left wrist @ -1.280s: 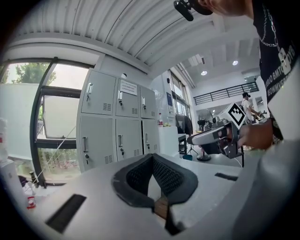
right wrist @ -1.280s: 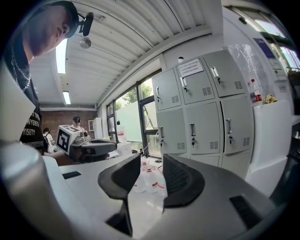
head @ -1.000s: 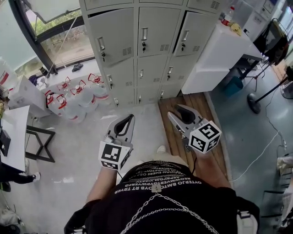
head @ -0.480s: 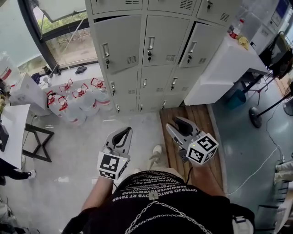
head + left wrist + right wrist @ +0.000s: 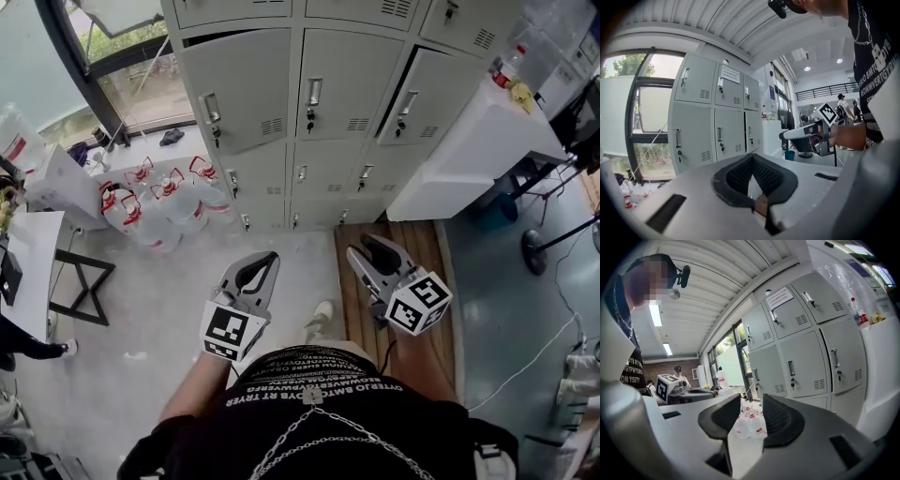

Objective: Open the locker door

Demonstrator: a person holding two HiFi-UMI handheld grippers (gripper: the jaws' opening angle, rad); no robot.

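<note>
A bank of grey lockers [image 5: 342,94] fills the top of the head view, each door with a vertical handle and a key lock. The left middle door [image 5: 239,89] shows a dark gap along its top edge. Both grippers hover at waist height over the floor, well short of the lockers. My left gripper [image 5: 267,258] has its tips together with nothing held; its own view shows the pads meeting [image 5: 751,158]. My right gripper [image 5: 361,246] stands open and empty, with a clear gap between its pads [image 5: 751,401]. Neither touches a door.
Several water jugs with red caps [image 5: 159,202] stand on the floor left of the lockers, under a window [image 5: 131,84]. A white counter [image 5: 469,141] adjoins the lockers on the right. Wooden boards [image 5: 349,281] lie beneath the right gripper. A black-framed table [image 5: 28,272] stands far left.
The head view has shifted slightly, so the lockers sit a little differently in frame. Both grippers stay in front of the body with their jaws unchanged.
</note>
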